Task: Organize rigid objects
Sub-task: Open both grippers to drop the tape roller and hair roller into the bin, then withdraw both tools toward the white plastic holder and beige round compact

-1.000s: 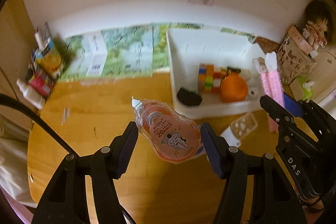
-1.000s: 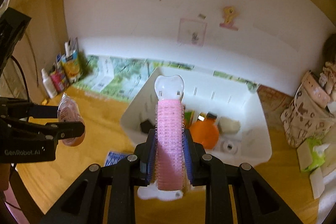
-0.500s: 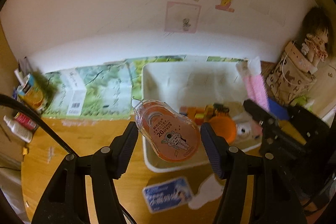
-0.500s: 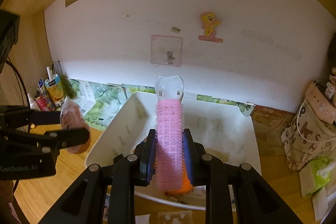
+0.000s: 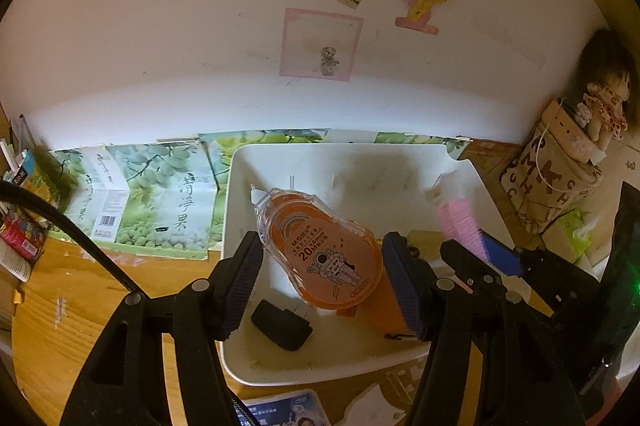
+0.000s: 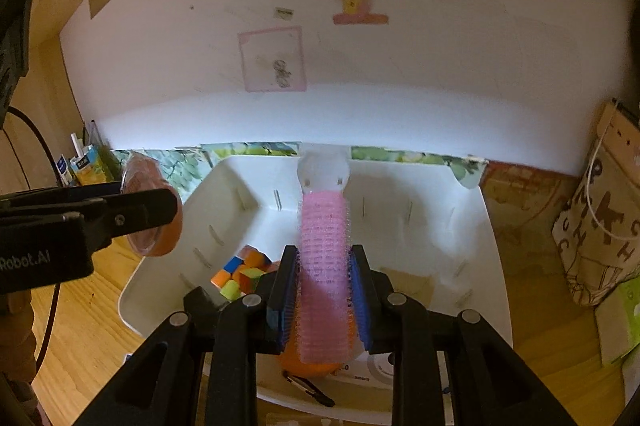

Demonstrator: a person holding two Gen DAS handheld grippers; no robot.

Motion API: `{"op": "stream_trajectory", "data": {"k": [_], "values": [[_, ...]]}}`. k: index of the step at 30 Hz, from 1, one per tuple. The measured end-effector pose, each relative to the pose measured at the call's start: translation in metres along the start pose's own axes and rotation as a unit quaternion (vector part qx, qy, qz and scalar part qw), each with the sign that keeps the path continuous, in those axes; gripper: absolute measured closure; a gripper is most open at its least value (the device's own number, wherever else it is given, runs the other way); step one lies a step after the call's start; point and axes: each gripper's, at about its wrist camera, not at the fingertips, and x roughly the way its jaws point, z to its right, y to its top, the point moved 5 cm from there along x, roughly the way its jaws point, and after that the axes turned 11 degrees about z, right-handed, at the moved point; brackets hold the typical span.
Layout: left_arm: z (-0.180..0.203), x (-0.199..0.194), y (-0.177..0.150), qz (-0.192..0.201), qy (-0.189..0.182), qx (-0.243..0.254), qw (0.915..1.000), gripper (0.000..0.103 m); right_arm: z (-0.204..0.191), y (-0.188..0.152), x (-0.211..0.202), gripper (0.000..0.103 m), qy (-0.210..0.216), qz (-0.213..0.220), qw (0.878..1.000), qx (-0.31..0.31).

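Over the white bin (image 5: 240, 210) on the wooden desk, left gripper (image 5: 322, 276) pinches the orange correction tape (image 5: 324, 258) while right gripper (image 6: 324, 290) clamps the pink hair roller (image 6: 324, 266) upright!

wall (image 5: 160, 26): white, stickers | desk (image 5: 80, 306): wood | side panel (image 6: 48, 74): wood | light: dim, warm

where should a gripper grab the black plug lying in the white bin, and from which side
Take the black plug across its blocky body, coming straight down from above. It lies flat on the floor of the white bin with bare floor around it, so both long sides look free. Avoid the end with the metal prongs, which point toward the orange items; they are thin and probably slippery.
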Motion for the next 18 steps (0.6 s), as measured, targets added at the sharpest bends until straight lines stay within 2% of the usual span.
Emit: {"op": "stream_trajectory", "data": {"k": [8, 11, 13, 18], "values": [[0.006, 0.004, 0.002, 0.002, 0.000, 0.000, 1.0000, 0.036, 0.009, 0.000, -0.004, 0.075, -0.006, -0.001, 1.000, 0.012], [0.009, 0.002, 0.003, 0.002, -0.006, 0.000, 1.0000, 0.022, 0.010, 0.002, -0.011, 0.061, -0.008, 0.007, 1.000, 0.019], [0.010, -0.003, 0.005, 0.008, -0.011, -0.002, 0.9999, 0.021, 0.011, 0.005, -0.018, 0.051, -0.012, 0.016, 1.000, 0.021], [0.012, -0.023, 0.013, 0.029, -0.016, 0.002, 0.9995, 0.019, 0.009, 0.013, -0.032, 0.044, -0.020, 0.030, 0.999, 0.024]]}}
